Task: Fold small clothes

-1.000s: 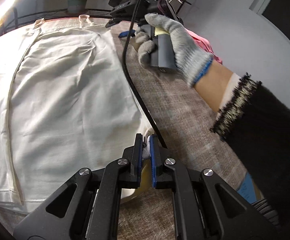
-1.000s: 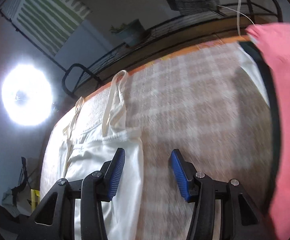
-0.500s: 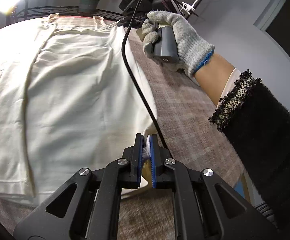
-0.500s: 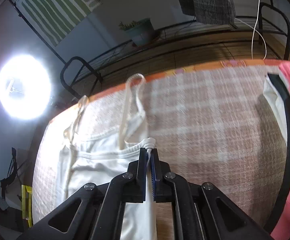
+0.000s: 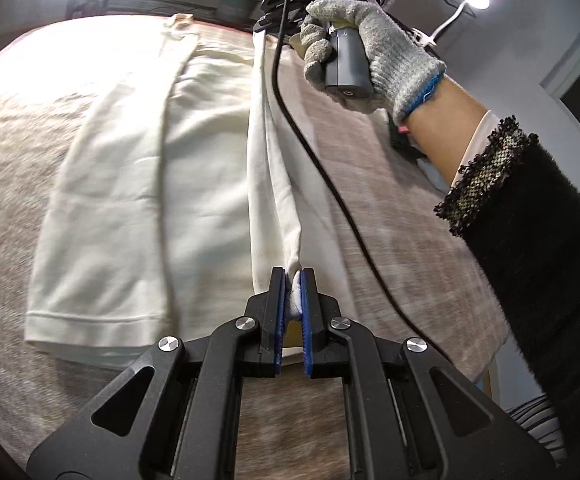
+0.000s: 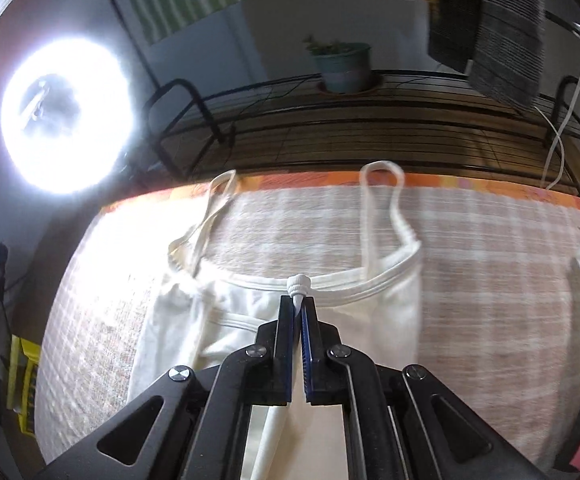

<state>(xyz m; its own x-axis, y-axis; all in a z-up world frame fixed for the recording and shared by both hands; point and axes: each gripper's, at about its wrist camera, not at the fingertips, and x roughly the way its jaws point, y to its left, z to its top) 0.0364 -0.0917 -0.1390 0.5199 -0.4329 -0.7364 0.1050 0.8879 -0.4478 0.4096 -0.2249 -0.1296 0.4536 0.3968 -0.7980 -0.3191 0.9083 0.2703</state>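
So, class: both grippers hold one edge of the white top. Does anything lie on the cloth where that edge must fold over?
Nothing visible does. The white top lies bare ahead of the left gripper and the right gripper.

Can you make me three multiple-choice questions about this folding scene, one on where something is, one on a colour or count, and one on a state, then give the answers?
1. Where does the left gripper grip the white camisole?
A. at a shoulder strap
B. at the hem end
C. at the middle of the front

2. How many shoulder straps lie on the checked table cover?
A. one
B. two
C. four

3. What state is the right gripper in?
A. shut on the camisole's top edge
B. wide open above the cloth
C. shut on a pink garment

Answers:
1 B: in the left wrist view the fabric runs from the pinched hem end away toward the straps.
2 B: the right wrist view shows two strap loops lying near the far table edge.
3 A: its blue pads are pressed on a bunched bit of the white neckline band.
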